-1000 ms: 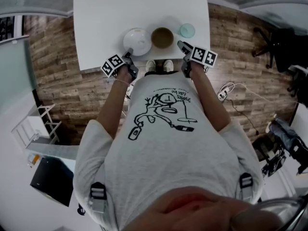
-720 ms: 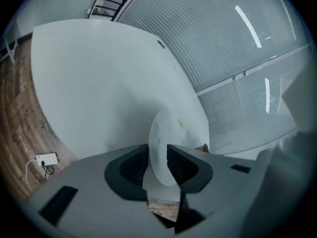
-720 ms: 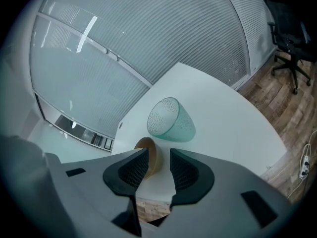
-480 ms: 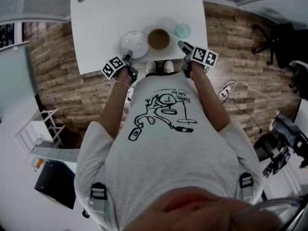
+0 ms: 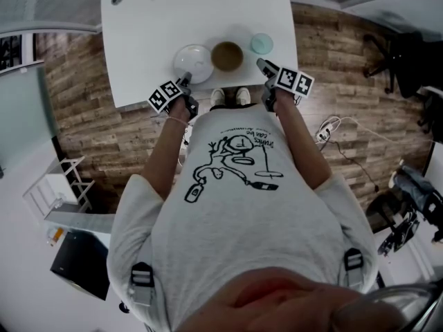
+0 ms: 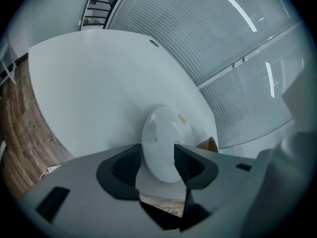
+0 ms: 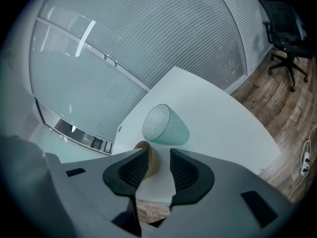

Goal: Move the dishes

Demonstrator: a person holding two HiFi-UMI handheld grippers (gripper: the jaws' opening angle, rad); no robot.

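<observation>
While its jaws have just been opening, the left gripper [image 6: 157, 158] stands spread wide, the near rim of the white bowl [image 6: 161, 133] between its pads, which do not seem to press on it. The bowl rests on the white table [image 5: 159, 26], close to the front edge.

The right gripper [image 7: 158, 168] hovers with its jaws part-way apart and pinches nothing. Bare tabletop shows between them, the brown bowl [image 7: 151, 157] peeps out past one pad, and the teal cup [image 7: 166, 125] stands just beyond.

In the head view the three dishes form a row along the near side of the table. The white bowl is at the person's left, the brown bowl just beside it in the middle, and the cup near it at the right.

As a judgement, the white bowl looks set down and let go, so that part seems done. The brown bowl and the cup probably remain, with the right gripper well placed for either. Where they should end up I cannot tell.

All three containers look empty.
</observation>
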